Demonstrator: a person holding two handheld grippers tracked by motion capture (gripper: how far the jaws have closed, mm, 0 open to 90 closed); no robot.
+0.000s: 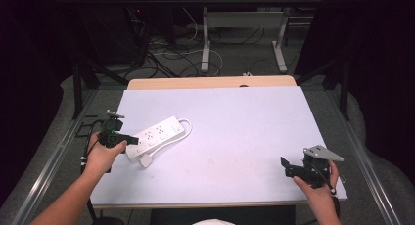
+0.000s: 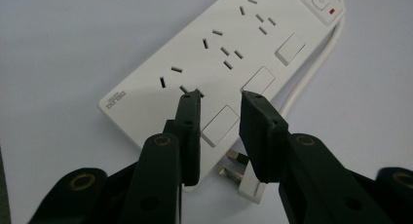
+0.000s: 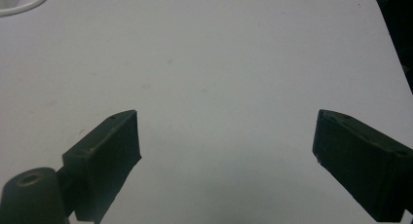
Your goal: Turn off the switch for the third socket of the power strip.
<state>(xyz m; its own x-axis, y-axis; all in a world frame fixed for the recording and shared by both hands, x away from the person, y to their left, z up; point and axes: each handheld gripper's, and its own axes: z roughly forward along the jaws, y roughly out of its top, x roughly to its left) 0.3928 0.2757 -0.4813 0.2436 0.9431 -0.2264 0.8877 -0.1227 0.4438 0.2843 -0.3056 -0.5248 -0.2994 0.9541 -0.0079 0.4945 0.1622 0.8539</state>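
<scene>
Left gripper (image 2: 220,100) is hovering over the near end of the power strip (image 1: 155,135), jaws narrowly apart and gripping nothing; the strip is lying at 9 o'clock on the table (image 1: 235,132), its plug (image 2: 246,177) just beside it at 6 o'clock; grasping is not yet done. Right gripper (image 1: 285,167) is waiting at 4 o'clock, jaws wide apart; nothing is obstructing the approach.
</scene>
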